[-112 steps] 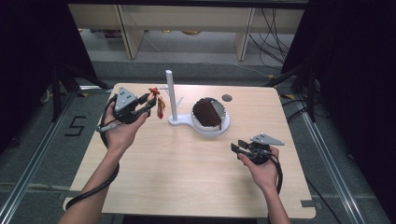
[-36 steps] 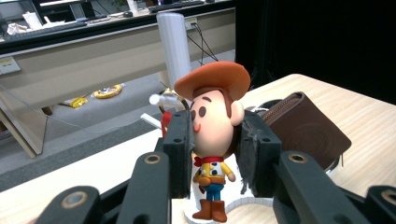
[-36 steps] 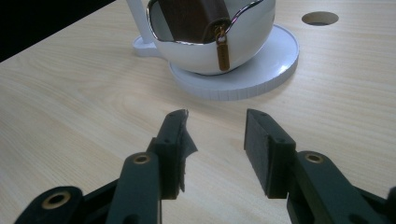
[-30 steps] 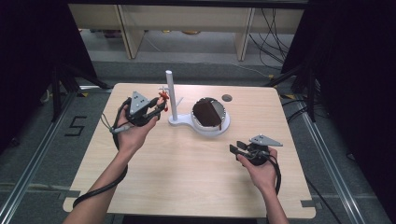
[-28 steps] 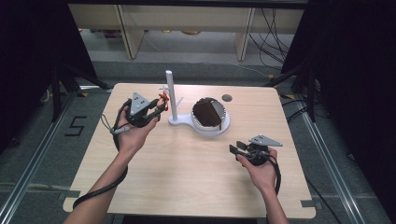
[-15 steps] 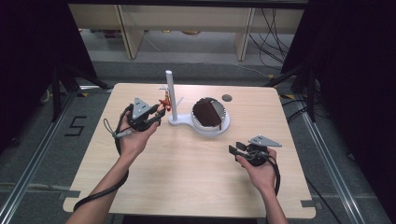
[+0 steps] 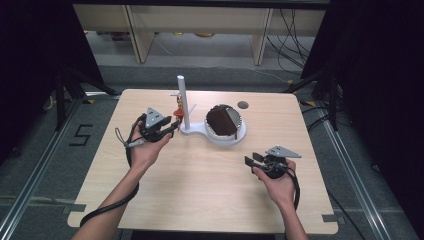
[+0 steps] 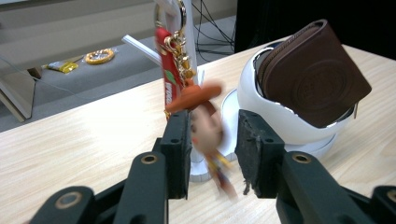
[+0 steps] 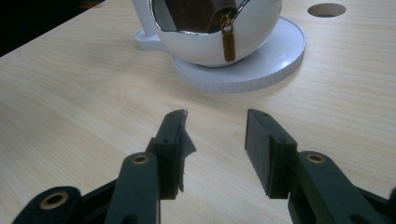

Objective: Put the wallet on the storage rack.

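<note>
Two grippers work one white stand (image 7: 200, 131): the left gripper (image 8: 212, 140), jaws apart, brackets a keychain (image 8: 205, 119) hanging by the post; the right gripper (image 9: 215, 140) gapes empty over the table (image 7: 200, 190). One brown wallet (image 8: 310, 77) sits in the bowl, its gold zipper pull (image 9: 227, 43) clear in the right gripper view.

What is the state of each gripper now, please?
Left gripper: open, jaws either side of the hanging keychain figure.
Right gripper: open, empty.
</note>
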A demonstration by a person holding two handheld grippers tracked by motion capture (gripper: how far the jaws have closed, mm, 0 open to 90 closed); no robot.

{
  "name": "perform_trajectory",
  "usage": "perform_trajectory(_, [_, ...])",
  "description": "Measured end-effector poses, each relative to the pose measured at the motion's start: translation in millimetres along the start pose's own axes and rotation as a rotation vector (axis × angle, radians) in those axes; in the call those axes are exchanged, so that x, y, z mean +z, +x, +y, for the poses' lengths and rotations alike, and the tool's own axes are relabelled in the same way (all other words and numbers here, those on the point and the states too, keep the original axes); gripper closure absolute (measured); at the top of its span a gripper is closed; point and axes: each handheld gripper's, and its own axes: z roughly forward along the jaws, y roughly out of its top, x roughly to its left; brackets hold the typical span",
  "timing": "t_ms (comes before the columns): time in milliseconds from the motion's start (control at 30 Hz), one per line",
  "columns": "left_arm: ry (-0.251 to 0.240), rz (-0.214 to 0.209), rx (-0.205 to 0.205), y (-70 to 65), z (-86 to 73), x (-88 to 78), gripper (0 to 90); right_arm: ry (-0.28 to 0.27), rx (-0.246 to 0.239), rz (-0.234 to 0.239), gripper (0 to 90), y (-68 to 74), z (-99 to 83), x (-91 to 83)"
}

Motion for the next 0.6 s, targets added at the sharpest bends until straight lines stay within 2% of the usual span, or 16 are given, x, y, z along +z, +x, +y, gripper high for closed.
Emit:
perform_trajectory(200, [0.018, -0.009, -0.004, -0.4, -3.5, 0.3, 61.4, 0.006, 0.003, 0.002, 58.7, 0.3, -0.3, -0.3])
perform_trajectory(233, [0.019, -0.009, -0.002, -0.3, -4.3, -0.6, 60.6, 0.002, -0.006, -0.003, 58.6, -0.6, -0.2, -0.3])
perform_trajectory(267, [0.022, -0.010, 0.001, 0.1, -4.9, -1.5, 59.3, -0.009, -0.046, -0.018, 58.5, -3.6, -0.3, 1.1])
perform_trajectory(367, [0.025, -0.011, 0.001, 1.1, -8.7, -5.2, 55.5, 0.002, 0.001, -0.007, 58.2, -0.8, -1.2, 0.3])
perform_trajectory(500, [0.036, -0.017, 0.018, 4.3, -18.0, -13.1, 45.3, -0.002, 0.000, -0.010, 57.1, -1.6, -1.7, 0.3])
perform_trajectory(600, [0.050, -0.004, 0.021, 6.9, -27.7, -21.4, 39.4, 0.008, 0.009, -0.012, 56.2, -1.5, -1.5, -1.1])
